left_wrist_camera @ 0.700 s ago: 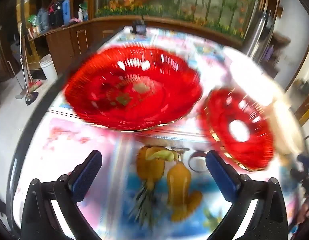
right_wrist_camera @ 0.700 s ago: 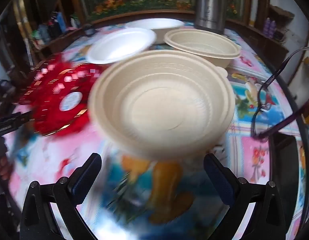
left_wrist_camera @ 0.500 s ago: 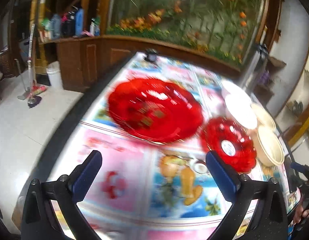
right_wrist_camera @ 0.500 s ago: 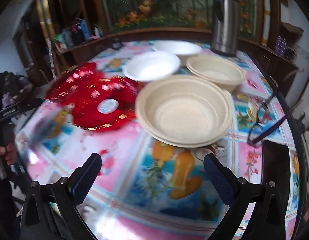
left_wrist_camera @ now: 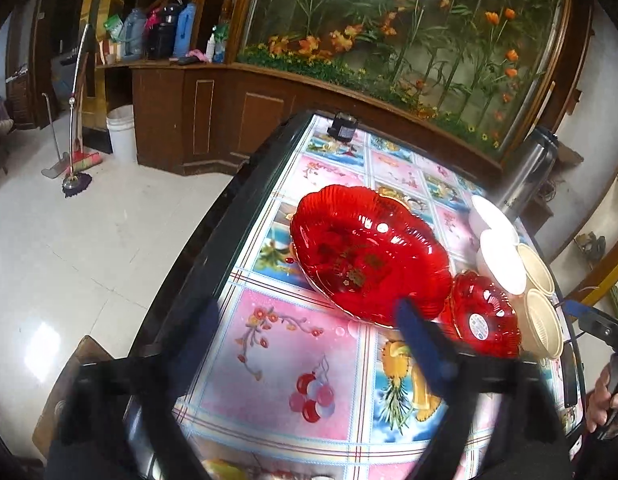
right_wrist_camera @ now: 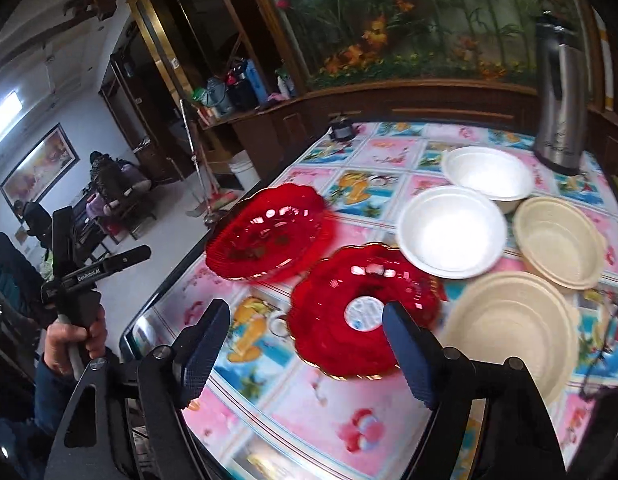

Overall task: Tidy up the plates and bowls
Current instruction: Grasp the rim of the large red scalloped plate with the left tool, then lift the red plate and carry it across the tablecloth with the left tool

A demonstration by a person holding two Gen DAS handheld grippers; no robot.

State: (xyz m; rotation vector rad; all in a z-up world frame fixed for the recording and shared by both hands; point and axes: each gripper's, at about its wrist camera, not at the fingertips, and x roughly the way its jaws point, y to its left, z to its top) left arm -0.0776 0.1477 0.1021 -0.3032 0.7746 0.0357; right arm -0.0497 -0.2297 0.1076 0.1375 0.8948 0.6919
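A large red plate (right_wrist_camera: 269,238) and a smaller red plate (right_wrist_camera: 363,310) lie side by side on the table (right_wrist_camera: 349,432), the small one nearer the bowls: two white bowls (right_wrist_camera: 453,236) and two beige bowls (right_wrist_camera: 513,328) further right. A steel flask (right_wrist_camera: 559,100) stands behind them. The left gripper (left_wrist_camera: 309,344) and right gripper (right_wrist_camera: 305,344) hover above the table, fingers wide, holding nothing

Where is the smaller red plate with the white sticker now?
In the right wrist view, the smaller red plate lies on the table's patterned cloth, just beyond the open right gripper, between the large red plate and the beige bowl.
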